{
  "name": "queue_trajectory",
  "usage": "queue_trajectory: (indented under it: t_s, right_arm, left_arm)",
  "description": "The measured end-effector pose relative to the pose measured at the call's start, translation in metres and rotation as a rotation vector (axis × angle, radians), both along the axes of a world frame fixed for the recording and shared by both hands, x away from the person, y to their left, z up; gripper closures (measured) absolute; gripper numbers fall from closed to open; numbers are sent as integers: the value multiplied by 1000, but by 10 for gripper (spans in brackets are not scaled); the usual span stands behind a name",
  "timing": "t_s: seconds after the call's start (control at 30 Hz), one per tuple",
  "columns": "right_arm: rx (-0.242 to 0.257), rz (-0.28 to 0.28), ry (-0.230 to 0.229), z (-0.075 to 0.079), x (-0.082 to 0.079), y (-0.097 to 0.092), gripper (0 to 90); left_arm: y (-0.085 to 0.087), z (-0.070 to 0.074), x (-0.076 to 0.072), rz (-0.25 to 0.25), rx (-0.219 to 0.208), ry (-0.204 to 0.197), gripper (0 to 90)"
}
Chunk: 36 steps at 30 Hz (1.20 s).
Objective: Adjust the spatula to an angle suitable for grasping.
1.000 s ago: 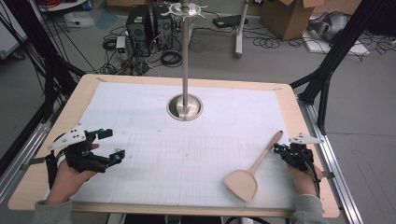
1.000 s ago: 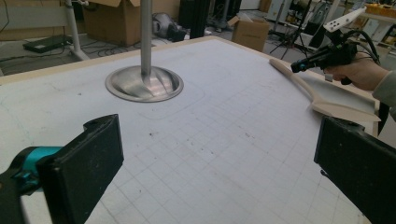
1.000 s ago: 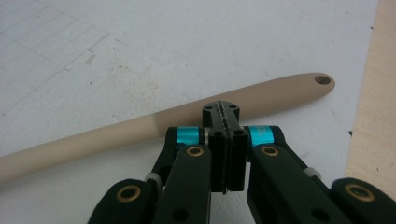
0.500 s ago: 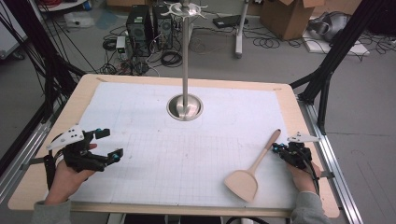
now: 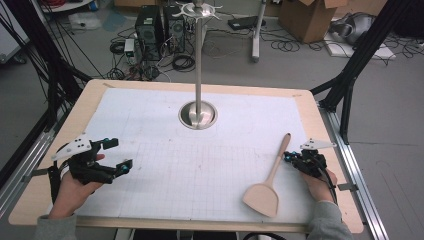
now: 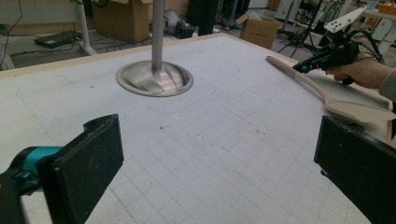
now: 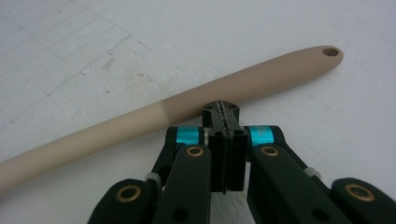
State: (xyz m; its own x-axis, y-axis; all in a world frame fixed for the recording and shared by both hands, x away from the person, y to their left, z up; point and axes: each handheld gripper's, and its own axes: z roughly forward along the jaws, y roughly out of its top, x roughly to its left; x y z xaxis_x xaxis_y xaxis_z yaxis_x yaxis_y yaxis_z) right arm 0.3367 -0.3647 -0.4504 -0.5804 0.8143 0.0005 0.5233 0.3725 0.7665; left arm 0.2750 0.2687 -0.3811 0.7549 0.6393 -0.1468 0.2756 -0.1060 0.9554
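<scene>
1. Wooden spatula (image 5: 270, 176) lies flat on the tabletop (image 5: 165, 165), its handle just ahead of the right gripper (image 7: 221, 108), whose jaws are pressed together on nothing.
2. Compared with a second ago, that gripper sits barely nearer the handle; the spatula has not shifted, so no grasp looks begun.
3. Left gripper (image 5: 114, 155) waits well apart, jaws wide.
4. Metal stand (image 5: 198, 112) is beyond.
</scene>
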Motion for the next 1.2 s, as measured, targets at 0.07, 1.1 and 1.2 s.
queue_trajectory:
  t_s: [0.07,1.1,1.2]
  right_arm:
    - [8,56,9,-1,5,7,900]
    - [-2,447,71,5,41,69,900]
    - [6,488,75,4,41,75,900]
  left_arm:
    - [2,0,0,9,-2,-6,18]
    - [15,-2,-5,45,3,-1,18]
    - [15,-2,-6,47,0,1,18]
